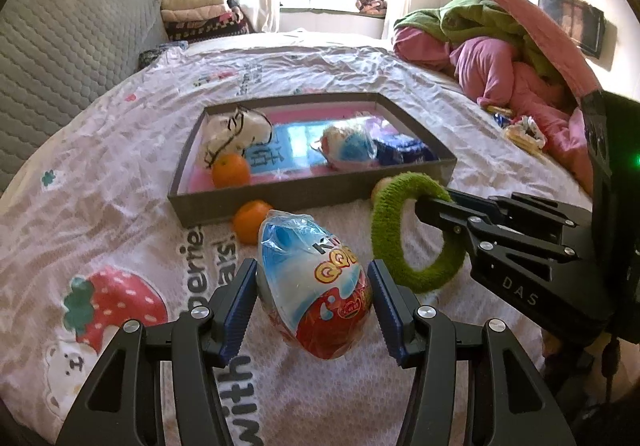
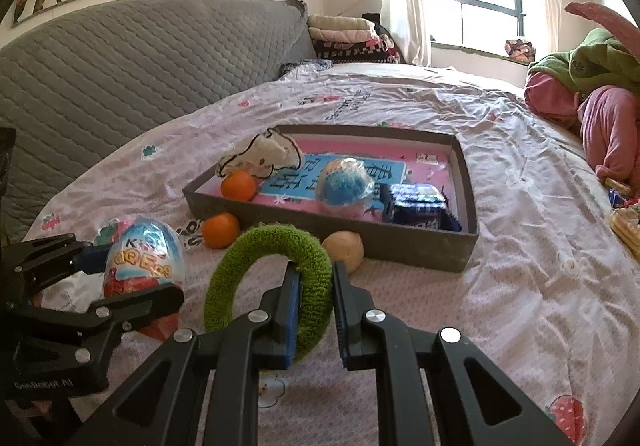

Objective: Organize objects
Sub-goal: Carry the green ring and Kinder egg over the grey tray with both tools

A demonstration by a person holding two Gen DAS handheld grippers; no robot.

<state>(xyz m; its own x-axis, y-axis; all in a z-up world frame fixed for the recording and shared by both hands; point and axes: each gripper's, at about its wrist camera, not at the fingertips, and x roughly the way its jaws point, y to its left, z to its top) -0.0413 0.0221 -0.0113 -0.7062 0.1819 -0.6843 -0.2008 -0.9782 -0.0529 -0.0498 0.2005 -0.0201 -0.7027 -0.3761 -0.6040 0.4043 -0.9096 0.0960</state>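
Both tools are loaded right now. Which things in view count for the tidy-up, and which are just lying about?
Job:
- egg in left tool
- green ring in right tool
- tray
- orange and beige ball beside the tray

Lying about:
- clothes pile
- folded blankets
- snacks by the pile

left gripper [image 1: 314,306]: jaws clamp wrapped egg [image 1: 316,286] | right gripper [image 1: 430,201]: green ring [image 1: 412,234]

Black fingers [image 1: 236,310], blue ribbed pads, silver screws.
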